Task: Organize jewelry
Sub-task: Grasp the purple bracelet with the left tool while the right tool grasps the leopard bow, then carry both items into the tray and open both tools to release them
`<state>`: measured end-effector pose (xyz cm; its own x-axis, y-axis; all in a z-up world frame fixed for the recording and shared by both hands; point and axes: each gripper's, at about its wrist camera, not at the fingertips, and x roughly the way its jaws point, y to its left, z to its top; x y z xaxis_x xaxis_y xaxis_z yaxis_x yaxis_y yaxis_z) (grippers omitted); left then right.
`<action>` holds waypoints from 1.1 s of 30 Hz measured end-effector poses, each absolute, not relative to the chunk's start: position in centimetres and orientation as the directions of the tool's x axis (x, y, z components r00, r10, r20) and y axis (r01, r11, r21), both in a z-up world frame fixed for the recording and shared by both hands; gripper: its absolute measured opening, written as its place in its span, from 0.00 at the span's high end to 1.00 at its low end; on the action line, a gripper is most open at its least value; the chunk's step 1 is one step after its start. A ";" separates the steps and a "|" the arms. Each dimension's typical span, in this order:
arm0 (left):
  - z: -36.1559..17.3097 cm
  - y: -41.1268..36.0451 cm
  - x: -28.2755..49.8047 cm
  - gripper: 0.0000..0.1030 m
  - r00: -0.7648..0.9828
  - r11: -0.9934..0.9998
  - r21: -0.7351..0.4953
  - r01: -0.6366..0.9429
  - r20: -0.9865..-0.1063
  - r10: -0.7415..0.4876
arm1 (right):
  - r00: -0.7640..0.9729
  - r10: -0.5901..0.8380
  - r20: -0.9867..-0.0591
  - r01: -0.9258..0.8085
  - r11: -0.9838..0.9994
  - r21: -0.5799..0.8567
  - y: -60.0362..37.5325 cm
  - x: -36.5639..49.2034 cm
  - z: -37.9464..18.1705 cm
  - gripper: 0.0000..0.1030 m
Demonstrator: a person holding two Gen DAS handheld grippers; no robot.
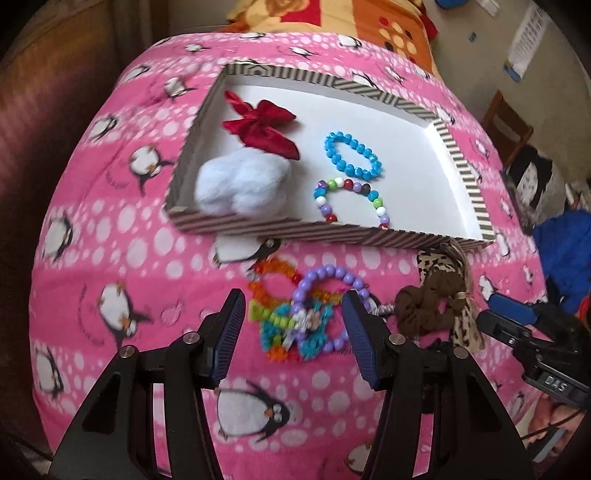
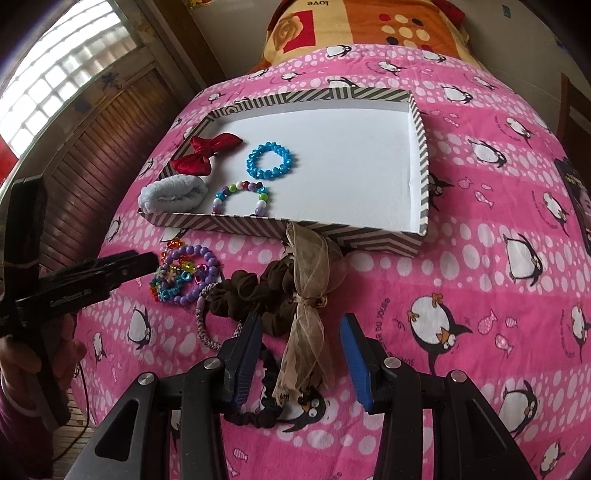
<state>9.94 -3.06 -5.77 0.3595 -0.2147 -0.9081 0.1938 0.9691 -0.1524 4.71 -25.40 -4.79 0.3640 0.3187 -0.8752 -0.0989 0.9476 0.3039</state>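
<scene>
A striped box tray (image 1: pixel 467 173) (image 2: pixel 424 173) lies on the pink penguin blanket. Inside are a red bow (image 1: pixel 266 127) (image 2: pixel 207 153), a white fluffy scrunchie (image 1: pixel 240 184) (image 2: pixel 171 194), a blue bead bracelet (image 1: pixel 352 155) (image 2: pixel 272 159) and a multicolour bead bracelet (image 1: pixel 351 199) (image 2: pixel 242 197). In front of the tray lies a pile of bracelets: purple beads (image 1: pixel 325 284) (image 2: pixel 199 266), orange and teal ones (image 1: pixel 273 295). My left gripper (image 1: pixel 293 317) (image 2: pixel 147 260) is open, straddling this pile. A brown scrunchie (image 1: pixel 428 306) (image 2: pixel 258 291) with a beige ribbon (image 2: pixel 306 295) lies to the right. My right gripper (image 2: pixel 301 325) (image 1: pixel 495 306) is open over the ribbon.
A black elastic band (image 2: pixel 266 387) and a speckled hair tie (image 2: pixel 207 325) lie near the right gripper. A leopard-print ribbon (image 1: pixel 465 328) lies by the brown scrunchie. An orange and yellow blanket (image 2: pixel 369 26) lies beyond the pink one. A wooden shutter (image 2: pixel 92 147) stands at the left.
</scene>
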 end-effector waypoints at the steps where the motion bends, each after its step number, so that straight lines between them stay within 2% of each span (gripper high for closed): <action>1: -6.0 -3.2 10.2 0.48 0.351 0.969 -0.142 0.200 -0.914 -0.206 | 0.363 0.320 -0.875 -0.103 0.947 0.304 -25.4 4.9 -4.8 0.59; 3: -6.6 -3.8 10.5 0.51 0.328 0.967 -0.134 0.217 -0.923 -0.202 | 0.362 0.323 -0.874 -0.108 0.946 0.305 -25.3 5.1 -4.8 0.59; 5: -7.1 -4.0 10.6 0.61 0.314 0.966 -0.133 0.221 -0.928 -0.200 | 0.362 0.331 -0.871 -0.115 0.944 0.310 -25.2 5.4 -4.8 0.59; 6: -7.3 -4.1 10.9 0.72 0.302 0.966 -0.136 0.222 -0.932 -0.201 | 0.361 0.334 -0.871 -0.118 0.943 0.312 -25.2 5.5 -4.9 0.59; 7: -7.5 -4.3 11.0 0.77 0.294 0.965 -0.142 0.223 -0.934 -0.205 | 0.359 0.337 -0.871 -0.123 0.942 0.313 -25.1 5.7 -5.0 0.59; 9: -7.9 -4.5 11.4 0.79 0.285 0.962 -0.149 0.228 -0.935 -0.212 | 0.354 0.341 -0.871 -0.126 0.940 0.316 -24.9 6.0 -5.3 0.59; 10: -8.0 -4.7 11.5 0.84 0.282 0.962 -0.146 0.231 -0.936 -0.209 | 0.351 0.344 -0.871 -0.126 0.939 0.320 -24.8 6.2 -5.5 0.59; 13: -8.3 -5.3 11.6 0.90 0.270 0.956 -0.136 0.258 -0.941 -0.206 | 0.340 0.350 -0.873 -0.127 0.937 0.326 -24.6 6.6 -6.2 0.59; 16: -8.0 -5.5 11.4 0.92 0.274 0.952 -0.135 0.274 -0.938 -0.212 | 0.332 0.368 -0.868 -0.127 0.930 0.346 -24.5 7.0 -7.0 0.60; 17: -7.7 -5.1 11.4 0.92 0.268 0.950 -0.168 0.265 -0.933 -0.240 | 0.336 0.373 -0.865 -0.126 0.928 0.351 -24.5 7.1 -7.2 0.64; 18: -7.3 -4.6 11.4 0.92 0.263 0.945 -0.208 0.251 -0.925 -0.273 | 0.341 0.373 -0.863 -0.126 0.928 0.352 -24.5 7.1 -7.3 0.76; 22: -5.1 -2.5 11.1 0.92 0.281 0.930 -0.301 0.211 -0.892 -0.353 | 0.368 0.378 -0.850 -0.146 0.926 0.348 -24.6 6.8 -6.4 0.83; 26: -2.5 -0.7 10.5 0.92 0.316 0.911 -0.369 0.186 -0.855 -0.411 | 0.398 0.393 -0.829 -0.166 0.919 0.357 -24.8 6.2 -4.5 0.84; 33: 1.2 -0.1 9.2 0.92 0.394 0.916 -0.357 0.182 -0.827 -0.401 | 0.467 0.433 -0.771 -0.203 0.901 0.383 -24.8 5.2 -0.3 0.84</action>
<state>9.17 -0.13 1.17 0.3942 -0.4007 -0.8271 0.1822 0.9162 -0.3570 5.17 -24.78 -0.31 0.4669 0.4329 -0.7711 -0.2034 0.9012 0.3828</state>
